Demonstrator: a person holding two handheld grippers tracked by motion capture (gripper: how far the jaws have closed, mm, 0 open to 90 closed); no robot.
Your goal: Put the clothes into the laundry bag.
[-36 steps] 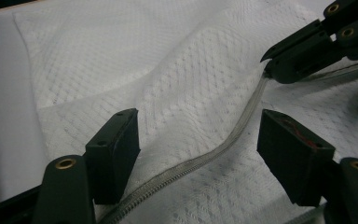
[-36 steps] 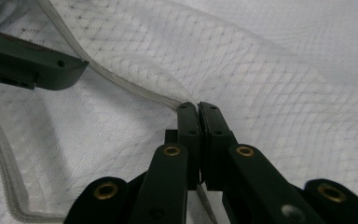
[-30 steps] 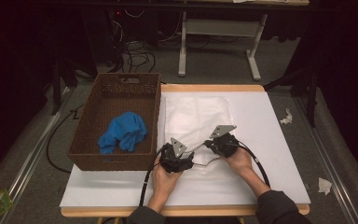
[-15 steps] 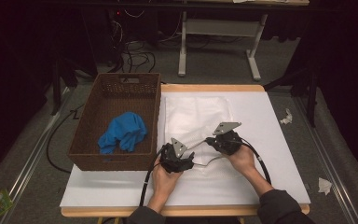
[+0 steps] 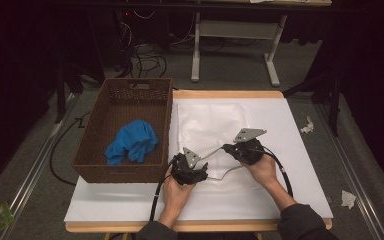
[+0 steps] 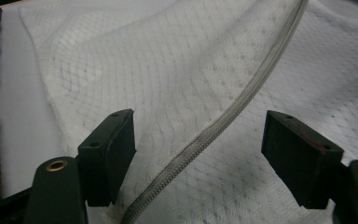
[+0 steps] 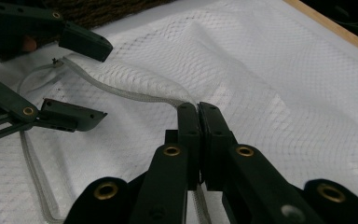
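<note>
Between your left jaws [image 6: 200, 154] the zip [image 6: 242, 102] of the mesh bag [image 5: 210, 127] runs slantwise, nearer the left pad than the right, and both pads stand well apart and clear of it. Your right jaws [image 7: 198, 112] are pressed together on the zip edge farther along, lifting a ridge of net off the worktop [image 5: 300, 115]. In the right gripper view the slider [image 7: 55, 61] seems to sit at the zip's end, just in front of the left jaws' tips, though it is too small to be sure. The step in hand looks like getting the bag's mouth open so that the blue cloth [image 5: 132, 142] in the basket [image 5: 92, 145] can go in. Keep the right grip firm and slightly raised, so the zip is taut between the two sets of jaws; a slack zip will buckle instead of running. Bring the left jaws squarely over the slider or the near edge before you close, with the zip centred between the pads, and not on loose net alone, which would just stretch. Then draw away from the right jaws along the zip's own line, low over the worktop, and don't twist.
</note>
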